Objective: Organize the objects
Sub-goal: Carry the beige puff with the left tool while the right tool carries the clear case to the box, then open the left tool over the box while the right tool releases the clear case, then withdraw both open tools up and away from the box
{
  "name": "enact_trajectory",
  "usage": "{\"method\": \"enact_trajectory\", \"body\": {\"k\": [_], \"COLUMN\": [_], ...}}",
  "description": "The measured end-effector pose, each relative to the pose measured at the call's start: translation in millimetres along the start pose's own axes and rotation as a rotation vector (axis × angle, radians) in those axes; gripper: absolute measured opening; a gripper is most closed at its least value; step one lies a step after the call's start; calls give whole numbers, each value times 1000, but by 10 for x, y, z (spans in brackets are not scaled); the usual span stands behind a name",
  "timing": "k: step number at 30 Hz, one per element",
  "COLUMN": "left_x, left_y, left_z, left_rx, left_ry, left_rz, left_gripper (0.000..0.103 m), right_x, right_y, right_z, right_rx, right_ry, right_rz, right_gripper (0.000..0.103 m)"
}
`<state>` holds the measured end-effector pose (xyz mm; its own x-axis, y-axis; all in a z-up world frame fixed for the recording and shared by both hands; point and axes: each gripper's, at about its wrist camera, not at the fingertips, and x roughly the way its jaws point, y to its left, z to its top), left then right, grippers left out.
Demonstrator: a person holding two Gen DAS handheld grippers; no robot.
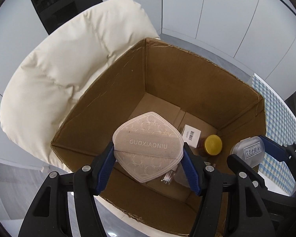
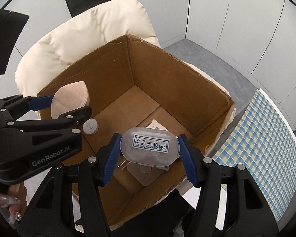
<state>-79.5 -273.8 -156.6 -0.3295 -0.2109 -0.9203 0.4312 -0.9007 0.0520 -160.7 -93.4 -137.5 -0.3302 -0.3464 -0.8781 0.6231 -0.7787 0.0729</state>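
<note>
Centre frame, over the open cardboard box (image 1: 100, 102), left gripper (image 1: 149, 154) clamps a beige mask pack (image 1: 148, 148); right gripper (image 2: 149, 148), lower centre, clamps a labelled clear plastic case (image 2: 150, 146).

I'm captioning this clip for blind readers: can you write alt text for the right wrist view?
The right gripper clamps a clear oval case with a handwritten label above an open cardboard box resting on a cream cushion. At left, the left gripper holds a pink pad over the box.
</note>
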Motion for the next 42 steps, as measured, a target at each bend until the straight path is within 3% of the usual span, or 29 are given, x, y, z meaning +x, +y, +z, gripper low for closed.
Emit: {"method": "enact_trajectory", "body": {"k": [11, 14, 15, 16, 17, 18, 22, 31, 37, 42], "left_x": [-24, -66, -84, -98, -119, -154, -213, -160, -205, -345], "left_y": [25, 36, 43, 54, 64, 83, 120, 133, 95, -6], "left_z": [3, 24, 35, 42, 46, 48, 63, 55, 35, -27], "left_rx": [17, 11, 6, 3, -3, -14, -33, -48, -11, 45], "left_ry": [-36, -56, -62, -68, -77, -92, -121, -87, -103, -117], "left_rz": [44, 39, 33, 28, 24, 22, 25, 0, 5, -5], "left_gripper": [65, 76, 85, 91, 100, 101, 101, 101, 101, 101], "right_x": [162, 172, 166, 157, 149, 120, 86, 82, -17, -259], "right_y": [-38, -45, -45, -38, -20, 6, 65, -78, -142, -252], "right_z": [1, -6, -5, -9, -10, -20, -37, -69, -105, -222], "right_rx": [22, 33, 37, 33, 23, 9, -23, 34, 55, 146], "right_ry": [26, 23, 13, 7, 2, -19, -32, -7, -10, -16], "right_rz": [-8, -11, 2, 18, 33, 34, 13, -10, -47, -102], "right_gripper": [61, 61, 73, 91, 96, 97, 97, 97, 97, 97]}}
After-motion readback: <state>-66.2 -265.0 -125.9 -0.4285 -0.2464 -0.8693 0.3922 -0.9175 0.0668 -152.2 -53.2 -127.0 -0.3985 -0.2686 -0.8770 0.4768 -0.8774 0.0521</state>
